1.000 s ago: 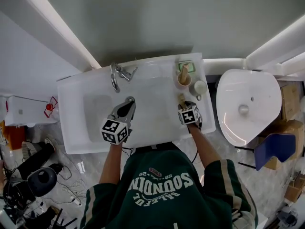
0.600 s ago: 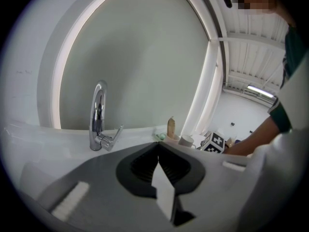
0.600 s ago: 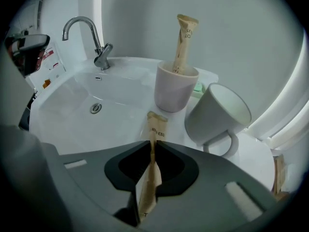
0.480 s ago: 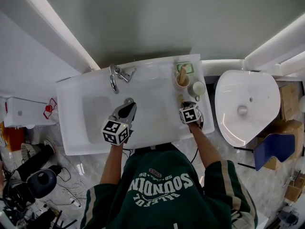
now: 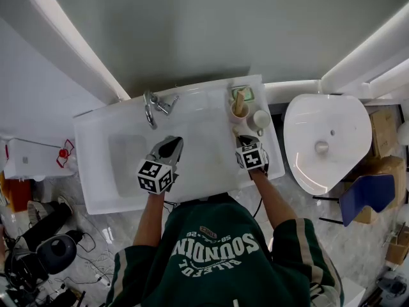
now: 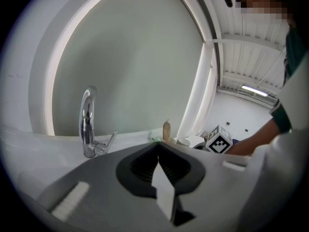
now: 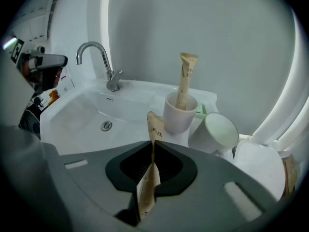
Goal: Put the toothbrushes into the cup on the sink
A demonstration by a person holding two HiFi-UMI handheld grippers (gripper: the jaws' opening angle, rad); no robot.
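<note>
One tan paper-wrapped toothbrush (image 7: 185, 81) stands in the white cup (image 7: 179, 116) on the white sink (image 7: 87, 111). The right gripper (image 7: 153, 148), jaws just closing, pinches a second wrapped toothbrush (image 7: 155, 125), which needs lifting over that cup. The left gripper (image 6: 158, 149) is closed and empty.

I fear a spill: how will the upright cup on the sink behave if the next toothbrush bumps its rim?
The upright cup stands on the glossy sink ledge, so it would probably slide before tipping. The tall wrapped toothbrush leaning in it likely makes it top-heavier. The second cup beside it might get knocked too.
</note>
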